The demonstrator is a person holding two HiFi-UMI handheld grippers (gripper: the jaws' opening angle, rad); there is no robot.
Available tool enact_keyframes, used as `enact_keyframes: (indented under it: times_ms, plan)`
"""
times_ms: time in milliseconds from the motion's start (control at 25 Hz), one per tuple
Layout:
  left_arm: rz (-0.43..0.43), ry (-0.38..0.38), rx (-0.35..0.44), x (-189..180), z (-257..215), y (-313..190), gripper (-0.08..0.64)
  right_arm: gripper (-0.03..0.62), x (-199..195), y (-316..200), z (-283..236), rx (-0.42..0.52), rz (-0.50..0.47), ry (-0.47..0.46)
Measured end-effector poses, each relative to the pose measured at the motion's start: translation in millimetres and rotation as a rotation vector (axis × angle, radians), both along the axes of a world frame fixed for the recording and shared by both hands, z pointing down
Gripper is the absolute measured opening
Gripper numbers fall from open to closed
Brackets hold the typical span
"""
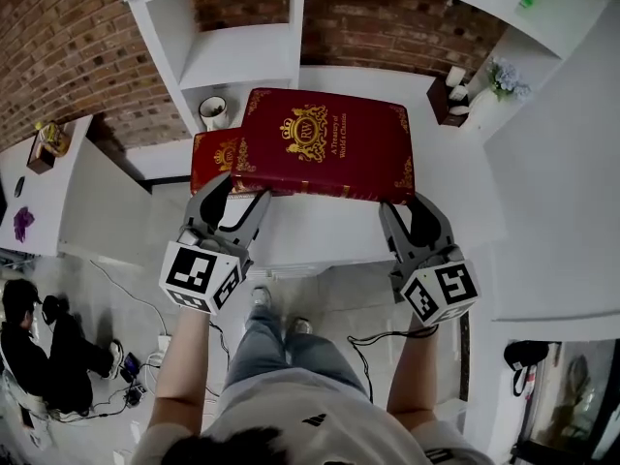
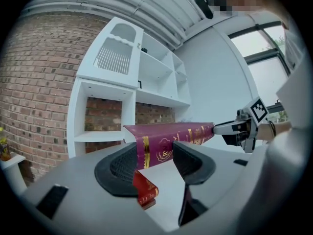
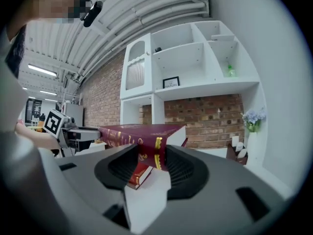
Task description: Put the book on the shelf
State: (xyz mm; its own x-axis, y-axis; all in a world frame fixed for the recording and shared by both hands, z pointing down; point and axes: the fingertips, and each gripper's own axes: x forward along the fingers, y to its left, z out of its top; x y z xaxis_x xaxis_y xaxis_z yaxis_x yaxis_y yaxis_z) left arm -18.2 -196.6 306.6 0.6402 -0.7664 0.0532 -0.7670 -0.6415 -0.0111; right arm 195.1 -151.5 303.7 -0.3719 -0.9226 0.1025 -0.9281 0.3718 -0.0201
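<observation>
**Red book held between two grippers before a white shelf**

Nearest, the left gripper (image 1: 235,200) and right gripper (image 1: 412,208) each clamp one end of a large red book (image 1: 325,143) with gold ornament. It is held flat, cover up, above the white tabletop (image 1: 320,232). Under its left end lies a smaller red book (image 1: 211,158), seemingly resting on the tabletop. Beyond stands the white shelf (image 1: 242,61) — brick wall (image 1: 387,17) behind.

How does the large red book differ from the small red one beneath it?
The large book is held in the air, clamped at its ends by the left tool and right tool; the small book lies on the white counter, untouched. The large book is wider and thicker, and partly covers the small book in the head view. Both have red covers with gold decoration.
</observation>
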Motion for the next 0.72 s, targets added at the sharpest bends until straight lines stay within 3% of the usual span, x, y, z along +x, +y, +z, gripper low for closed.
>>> enact_keyframes:
  times_ms: [720]
  plan:
    - [0.137, 0.001, 0.018, 92, -44, 13, 0.229, 0.176, 83, 42, -42, 0.029, 0.147, -0.013]
